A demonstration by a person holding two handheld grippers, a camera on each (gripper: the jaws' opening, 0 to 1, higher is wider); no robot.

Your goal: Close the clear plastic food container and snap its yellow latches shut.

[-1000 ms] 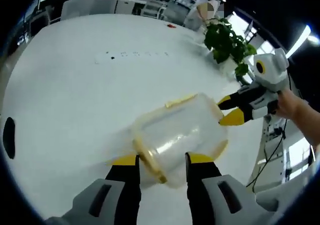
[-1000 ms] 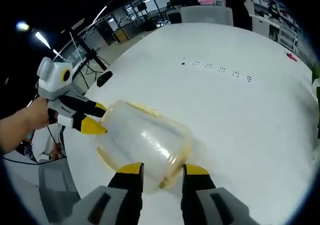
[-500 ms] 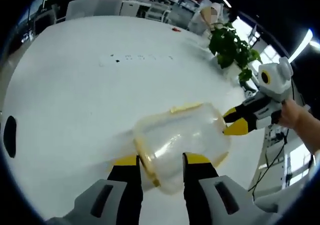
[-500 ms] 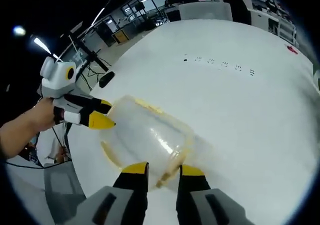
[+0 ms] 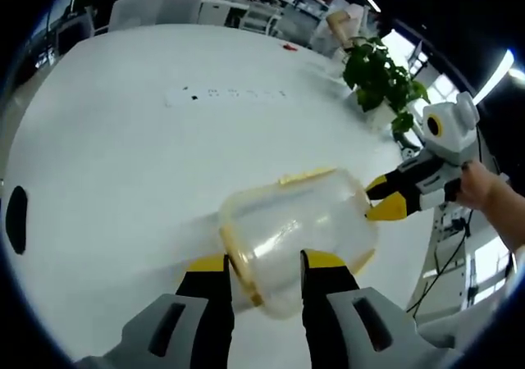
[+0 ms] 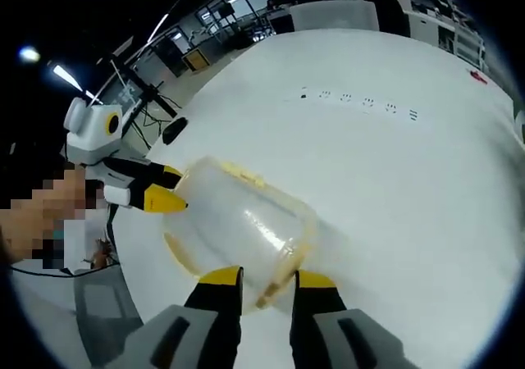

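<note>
**White table, container between two grippers**

White table (image 5: pixel 123 164) spans both views. Clear container (image 5: pixel 295 225) sits lower centre. Left gripper (image 5: pixel 262 266) grasps its yellow-rimmed end. Right gripper (image 6: pixel 256 279) clamps the opposite rim (image 6: pixel 287 262). A plant (image 5: pixel 377 74) stands upper right.

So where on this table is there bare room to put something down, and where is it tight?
The white table is bare between the clear container and the row of small marks, and toward the potted plant. It is crowded at the container: the left gripper at one end, the right gripper at the other.
</note>
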